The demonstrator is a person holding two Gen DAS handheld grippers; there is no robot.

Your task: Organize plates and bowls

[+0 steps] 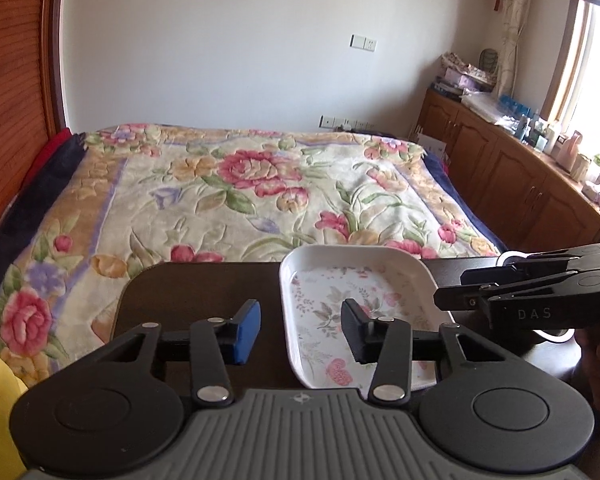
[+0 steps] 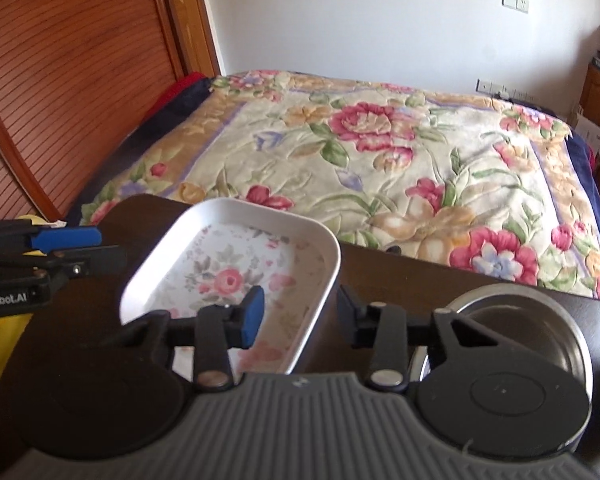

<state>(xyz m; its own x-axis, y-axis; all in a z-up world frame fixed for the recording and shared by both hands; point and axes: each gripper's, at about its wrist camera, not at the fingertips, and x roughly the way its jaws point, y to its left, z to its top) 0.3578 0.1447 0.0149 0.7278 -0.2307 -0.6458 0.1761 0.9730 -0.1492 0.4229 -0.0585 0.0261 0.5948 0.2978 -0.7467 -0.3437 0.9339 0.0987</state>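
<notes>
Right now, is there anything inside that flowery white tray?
The tray shows only its printed flower pattern, no dishes. Its near end is hidden behind both grippers' fingers, so that part cannot be checked. A metal bowl sits beside it on the table.

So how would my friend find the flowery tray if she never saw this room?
Find the big bed with the flowered blanket, then the dark table at its foot. The tray lies flat there, left of a round metal bowl. It is the only white rectangular dish, with rounded corners and pink flowers printed inside.

black grippers (image 1: 300,330), blue-padded fingers (image 1: 247,330).
</notes>
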